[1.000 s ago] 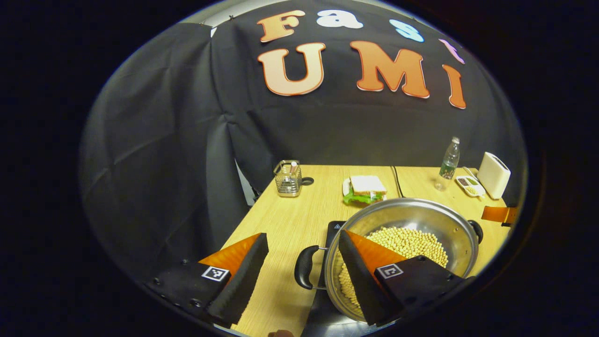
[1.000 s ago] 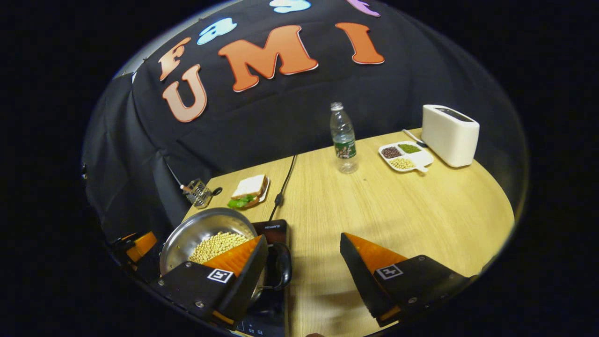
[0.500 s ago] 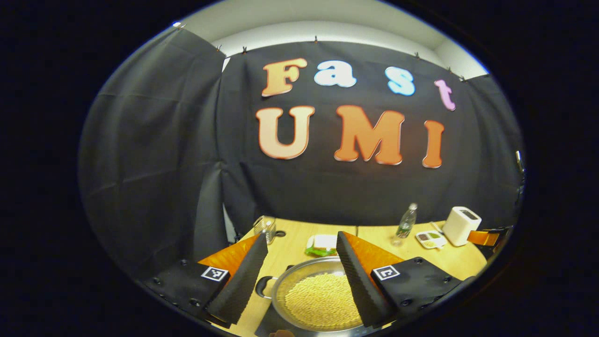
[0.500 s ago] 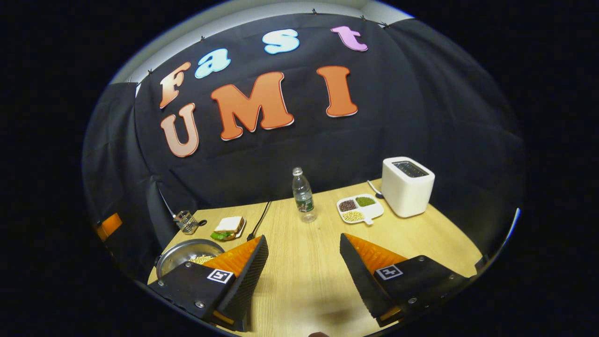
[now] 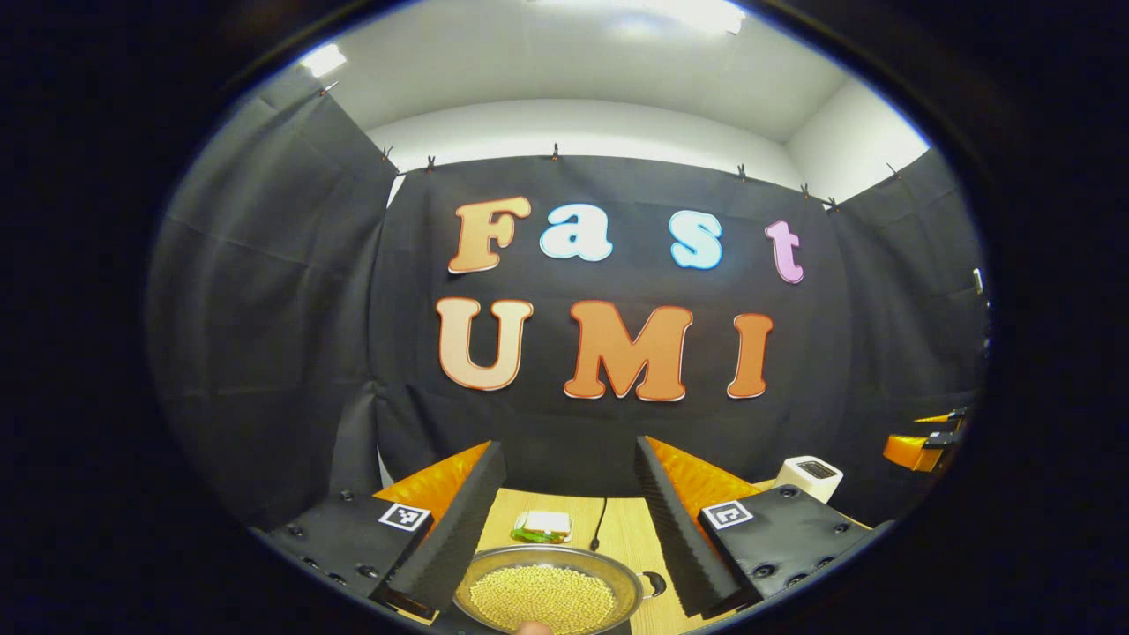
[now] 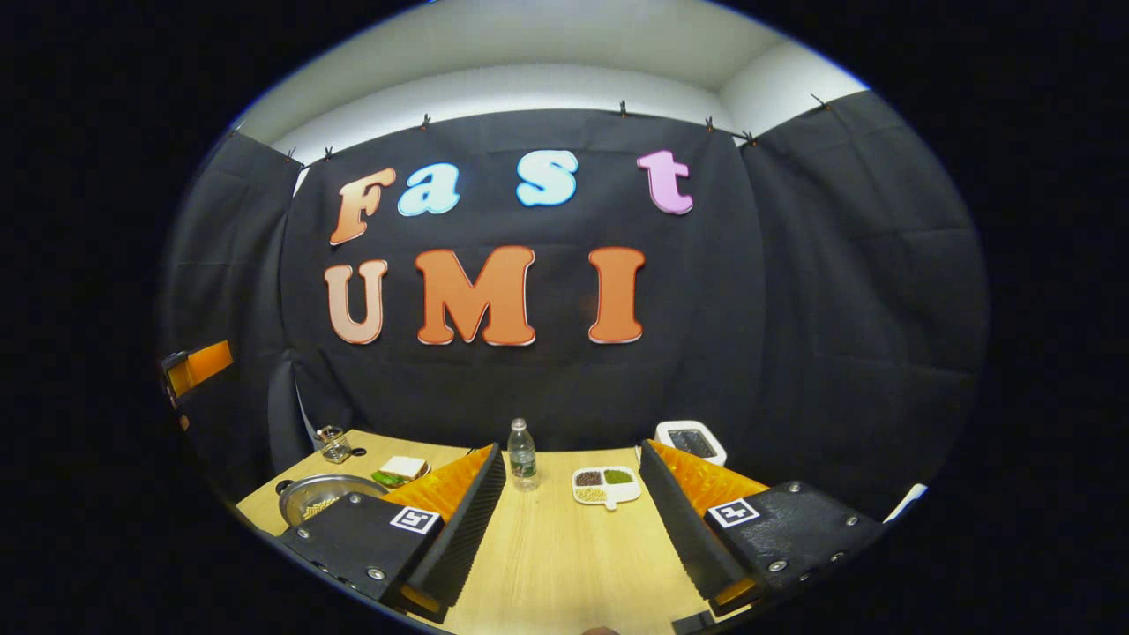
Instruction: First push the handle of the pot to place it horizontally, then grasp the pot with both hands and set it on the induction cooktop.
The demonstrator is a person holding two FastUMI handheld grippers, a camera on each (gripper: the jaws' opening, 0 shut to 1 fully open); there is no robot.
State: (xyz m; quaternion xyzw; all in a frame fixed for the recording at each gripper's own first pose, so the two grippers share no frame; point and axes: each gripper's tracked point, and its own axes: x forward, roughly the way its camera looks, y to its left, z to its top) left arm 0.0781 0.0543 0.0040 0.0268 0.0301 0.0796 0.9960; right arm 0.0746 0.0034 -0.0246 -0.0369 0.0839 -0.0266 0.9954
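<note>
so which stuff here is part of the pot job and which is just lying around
Job:
pot, filled with beans
left gripper, open
right gripper, open

Lying about:
sandwich
water bottle
toaster
divided dish
wire basket

Bare table (image 6: 564, 564) betw. right fingers; bottle (image 6: 522, 454), divided tray (image 6: 604, 486), toaster (image 6: 690, 439) block far edge (rear).

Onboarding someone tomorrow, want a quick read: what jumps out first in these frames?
The steel pot heaped with soybeans sits low centre in the left gripper view, between the left gripper jaws, which stand open and off it. In the right gripper view the right gripper is also open over the bare wooden table, with a water bottle, a divided dish of beans and a white toaster along the far edge.
</note>
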